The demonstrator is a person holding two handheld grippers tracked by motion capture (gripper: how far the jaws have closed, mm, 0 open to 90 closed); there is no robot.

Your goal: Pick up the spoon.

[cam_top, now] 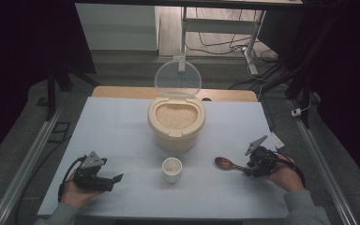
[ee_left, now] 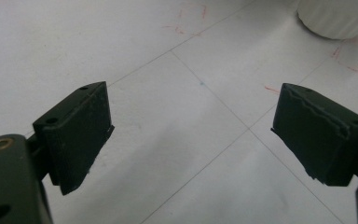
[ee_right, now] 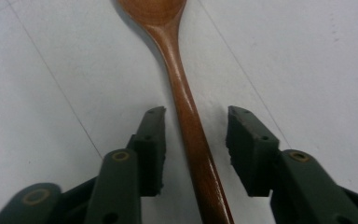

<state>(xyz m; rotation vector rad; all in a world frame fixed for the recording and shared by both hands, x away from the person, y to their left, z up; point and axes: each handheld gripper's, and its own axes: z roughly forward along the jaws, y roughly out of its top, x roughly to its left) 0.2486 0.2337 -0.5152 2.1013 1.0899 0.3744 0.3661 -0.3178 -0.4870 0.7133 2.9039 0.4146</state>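
Wooden spoon (cam_top: 226, 163) lies flat on the desk (cam_top: 122, 122), right of the little white cup (cam_top: 172, 169), in front of the open rice container (cam_top: 176, 123). Left gripper (ee_left: 191, 135) view: jaws spread wide over bare desk, nothing held. Right gripper (ee_right: 196, 149) view: spoon handle sits between the jaws with gaps both sides, not clamped.

On the table (cam_top: 122, 126) there is one wooden spoon (cam_top: 225, 163), one small white cup (cam_top: 172, 169), and one cream rice container (cam_top: 176, 123) with one clear hinged lid (cam_top: 177, 78) standing open. Two hand-held tools are present: one left tool (cam_top: 118, 178) and one right tool (cam_top: 247, 167), each with two black jaws. Two hands hold them, one apiece.
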